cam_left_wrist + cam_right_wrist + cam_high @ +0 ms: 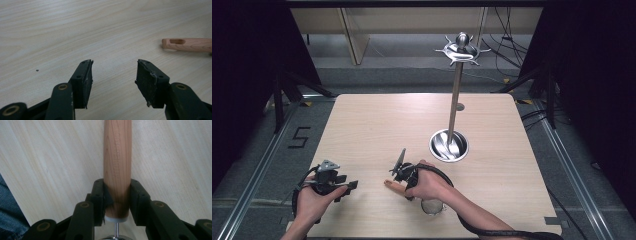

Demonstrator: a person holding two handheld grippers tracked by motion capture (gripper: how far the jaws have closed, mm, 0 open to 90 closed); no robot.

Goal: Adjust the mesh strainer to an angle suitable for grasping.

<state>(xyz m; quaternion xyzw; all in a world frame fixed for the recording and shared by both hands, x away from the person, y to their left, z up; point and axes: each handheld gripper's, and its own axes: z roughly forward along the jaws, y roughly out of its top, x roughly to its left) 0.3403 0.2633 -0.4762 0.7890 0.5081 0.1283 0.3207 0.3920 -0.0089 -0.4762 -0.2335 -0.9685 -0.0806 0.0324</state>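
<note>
While the left hand-held gripper [113, 75] gapes empty, the right hand-held gripper [117, 195] clamps the wooden handle [117, 165] between its jaws.

A black numeral "5" [299, 137] is marked on the grey floor left of the surface. Faint lettering stamped along the round wooden handle [117, 167] cannot be read.

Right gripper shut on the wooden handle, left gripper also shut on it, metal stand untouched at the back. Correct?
Not quite: the left gripper is open, nothing between its fingers, over bare light wooden table, as the left gripper view shows. The right gripper is shut on the round light-wood utensil handle; the tall metal stand is untouched.
</note>
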